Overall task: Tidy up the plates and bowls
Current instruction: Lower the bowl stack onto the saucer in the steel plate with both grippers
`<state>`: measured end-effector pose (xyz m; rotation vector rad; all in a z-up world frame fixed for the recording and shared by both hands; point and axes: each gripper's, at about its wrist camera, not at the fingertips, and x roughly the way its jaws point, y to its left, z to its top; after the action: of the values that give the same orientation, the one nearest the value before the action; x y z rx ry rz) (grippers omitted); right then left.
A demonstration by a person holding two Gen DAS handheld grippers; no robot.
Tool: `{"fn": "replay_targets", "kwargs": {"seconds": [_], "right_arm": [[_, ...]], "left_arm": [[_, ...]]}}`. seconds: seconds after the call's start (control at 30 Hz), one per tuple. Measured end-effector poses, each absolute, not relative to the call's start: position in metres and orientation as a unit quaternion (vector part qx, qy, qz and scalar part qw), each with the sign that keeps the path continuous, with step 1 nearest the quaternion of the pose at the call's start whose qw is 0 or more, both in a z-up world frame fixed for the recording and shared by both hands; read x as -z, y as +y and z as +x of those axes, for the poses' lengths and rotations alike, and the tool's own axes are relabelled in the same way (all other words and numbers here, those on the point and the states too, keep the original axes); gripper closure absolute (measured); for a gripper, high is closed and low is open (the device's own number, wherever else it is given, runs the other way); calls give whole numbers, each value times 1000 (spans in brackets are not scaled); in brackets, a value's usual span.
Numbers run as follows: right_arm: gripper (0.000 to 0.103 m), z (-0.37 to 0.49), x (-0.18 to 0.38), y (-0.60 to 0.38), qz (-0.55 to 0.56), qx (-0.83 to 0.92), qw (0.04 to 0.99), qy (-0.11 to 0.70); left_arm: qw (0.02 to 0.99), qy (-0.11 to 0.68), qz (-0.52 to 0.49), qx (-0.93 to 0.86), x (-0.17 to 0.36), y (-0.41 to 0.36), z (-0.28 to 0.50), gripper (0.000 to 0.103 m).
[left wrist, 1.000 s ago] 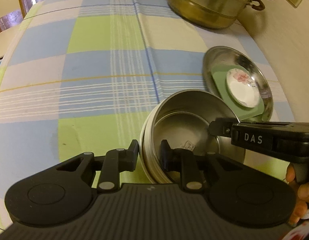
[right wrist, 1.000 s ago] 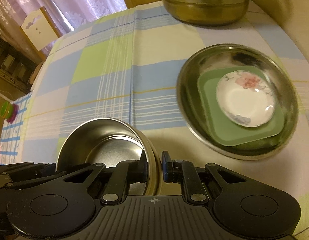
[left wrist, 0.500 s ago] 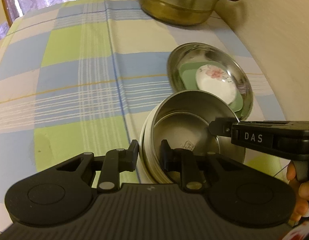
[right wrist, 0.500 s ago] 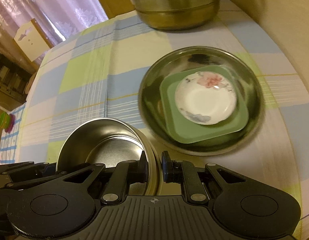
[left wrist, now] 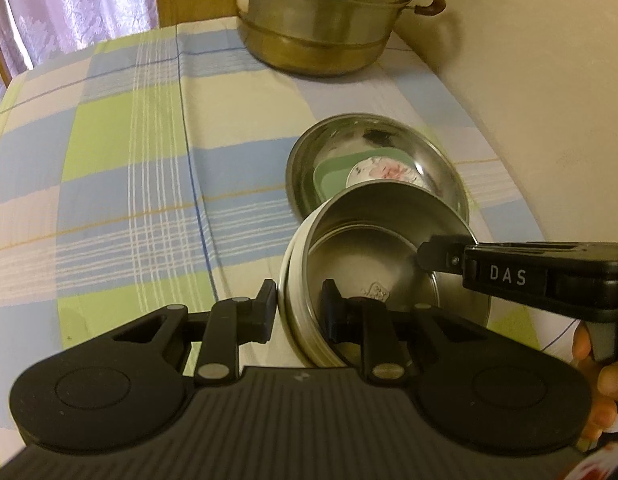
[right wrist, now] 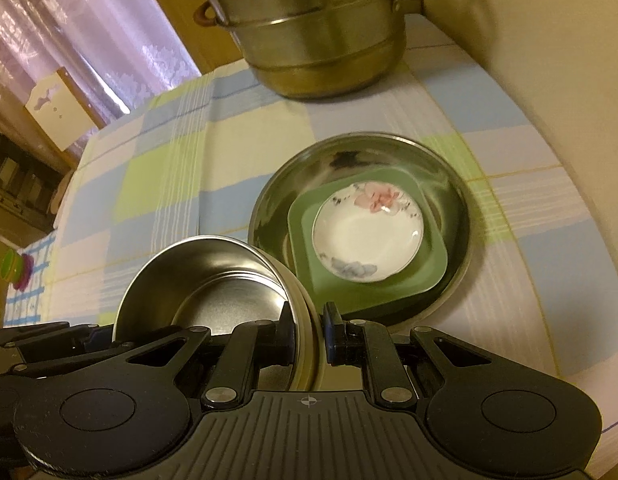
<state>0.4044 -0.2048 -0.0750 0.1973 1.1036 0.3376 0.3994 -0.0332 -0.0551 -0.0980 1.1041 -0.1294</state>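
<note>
In the left wrist view, the steel bowl (left wrist: 373, 264) is pinched at its near rim by the left gripper (left wrist: 299, 312), the right gripper (left wrist: 429, 256) clamping the rim at three o'clock, probably so the load is shared and kept level. In the right wrist view, the bowl is held at nine o'clock of the steel basin (right wrist: 449, 184), where a green plate (right wrist: 429, 272) and flowered saucer (right wrist: 369, 240) are stacked; the steamer pot (right wrist: 321, 40) at twelve o'clock is well apart, and nothing blocks the way.
</note>
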Motion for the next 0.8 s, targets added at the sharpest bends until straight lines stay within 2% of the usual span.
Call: {"fn": "replay_targets", "kwargs": {"seconds": [0.8], "right_arm": [[90,461,63,-252,112,-120,839,518]], "left_arm": [[851,515,-40,97,43,-77,472,83]]}}
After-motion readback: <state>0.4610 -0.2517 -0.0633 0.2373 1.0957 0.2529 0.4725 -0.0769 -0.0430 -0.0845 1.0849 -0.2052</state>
